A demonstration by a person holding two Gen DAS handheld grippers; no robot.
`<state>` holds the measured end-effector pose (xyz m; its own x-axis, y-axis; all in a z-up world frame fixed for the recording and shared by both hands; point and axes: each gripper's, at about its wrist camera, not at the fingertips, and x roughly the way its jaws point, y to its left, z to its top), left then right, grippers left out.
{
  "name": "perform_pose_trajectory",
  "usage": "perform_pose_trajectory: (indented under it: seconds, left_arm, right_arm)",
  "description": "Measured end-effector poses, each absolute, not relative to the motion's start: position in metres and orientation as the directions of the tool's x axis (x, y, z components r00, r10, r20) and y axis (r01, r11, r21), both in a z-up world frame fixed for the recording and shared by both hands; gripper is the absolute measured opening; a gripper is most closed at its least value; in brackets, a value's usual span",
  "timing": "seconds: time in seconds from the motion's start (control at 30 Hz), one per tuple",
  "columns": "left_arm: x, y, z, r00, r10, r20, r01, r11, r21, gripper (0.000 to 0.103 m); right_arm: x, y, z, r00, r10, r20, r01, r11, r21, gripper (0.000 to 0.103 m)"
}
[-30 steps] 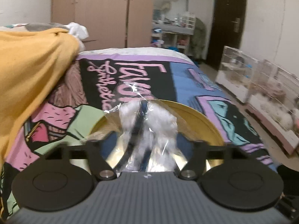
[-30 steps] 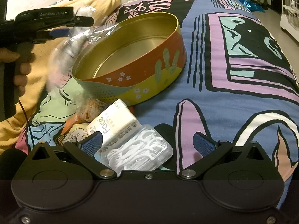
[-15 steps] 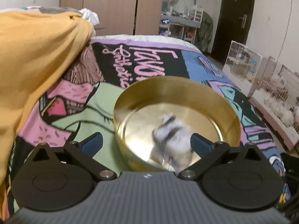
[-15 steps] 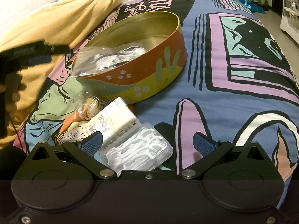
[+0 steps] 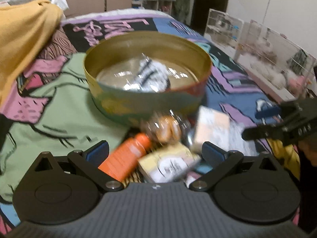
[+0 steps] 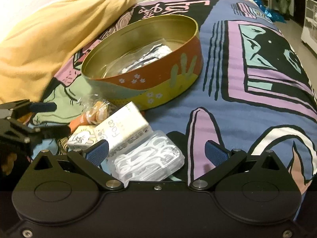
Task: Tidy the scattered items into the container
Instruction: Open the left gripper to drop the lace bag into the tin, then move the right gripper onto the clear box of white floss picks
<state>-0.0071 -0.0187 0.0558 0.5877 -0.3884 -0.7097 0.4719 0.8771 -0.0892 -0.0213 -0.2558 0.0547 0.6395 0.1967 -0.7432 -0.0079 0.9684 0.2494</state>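
While your left gripper (image 5: 154,152) tilts down over the clutter, jaws spread wide and empty, an orange tube (image 5: 126,158) lies between its fingers. Your right gripper (image 6: 156,152), also agape, frames a clear floss-pick box (image 6: 148,158). On the bedspread (image 6: 247,103), the round tin (image 6: 158,87) holds a clear plastic bag (image 6: 146,57).

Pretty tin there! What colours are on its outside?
Red-orange over yellow with small white flowers on the tin; clearest in the right wrist view.

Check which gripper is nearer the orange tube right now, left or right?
Left. The left gripper hangs open right over the orange tube; the right gripper sits past the floss-pick box, further off.
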Motion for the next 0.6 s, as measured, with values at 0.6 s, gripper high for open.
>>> perform_pose_trajectory:
  seconds: [0.6]
  left_arm:
    - [-0.033,-0.003,0.035,0.571,-0.397,-0.719,0.328,0.913,-0.244,0.103]
  right_arm:
    - [-0.026,-0.216,0.039,0.585,0.145,-0.798,-0.148,0.986,0.071,0.103]
